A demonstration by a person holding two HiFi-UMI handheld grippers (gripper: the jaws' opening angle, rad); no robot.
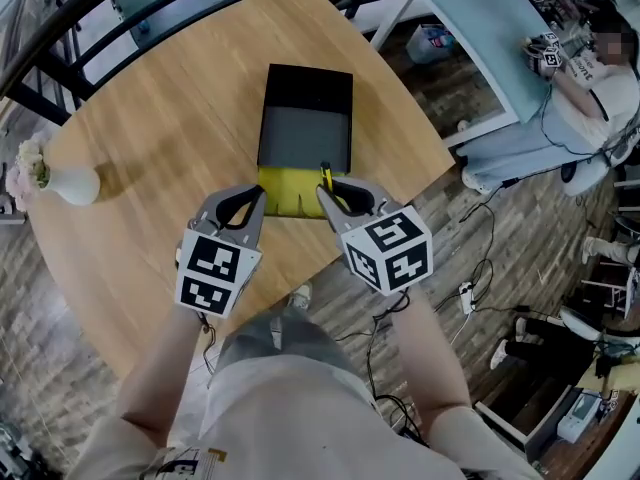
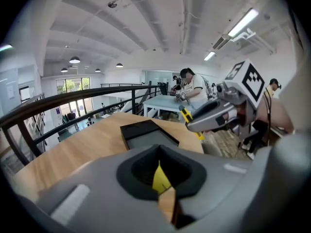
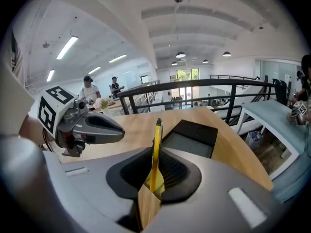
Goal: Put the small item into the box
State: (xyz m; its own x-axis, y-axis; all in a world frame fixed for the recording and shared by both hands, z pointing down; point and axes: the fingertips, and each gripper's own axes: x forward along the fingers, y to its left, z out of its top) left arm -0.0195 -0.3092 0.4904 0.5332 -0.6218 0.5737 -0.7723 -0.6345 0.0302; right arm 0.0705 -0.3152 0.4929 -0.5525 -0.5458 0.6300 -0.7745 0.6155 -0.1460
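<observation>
In the head view, a slim yellow small item (image 1: 326, 177) is held upright by the right gripper (image 1: 327, 198), just near of the open black box (image 1: 310, 83). In the left gripper view, the left gripper (image 2: 164, 195) is seen closed, with nothing held. In the right gripper view, the item is pinched between closed jaws.

Open-plan office mezzanine: railing (image 2: 73, 97), worktables (image 1: 470, 28), ceiling strip lights (image 2: 243, 22)
</observation>
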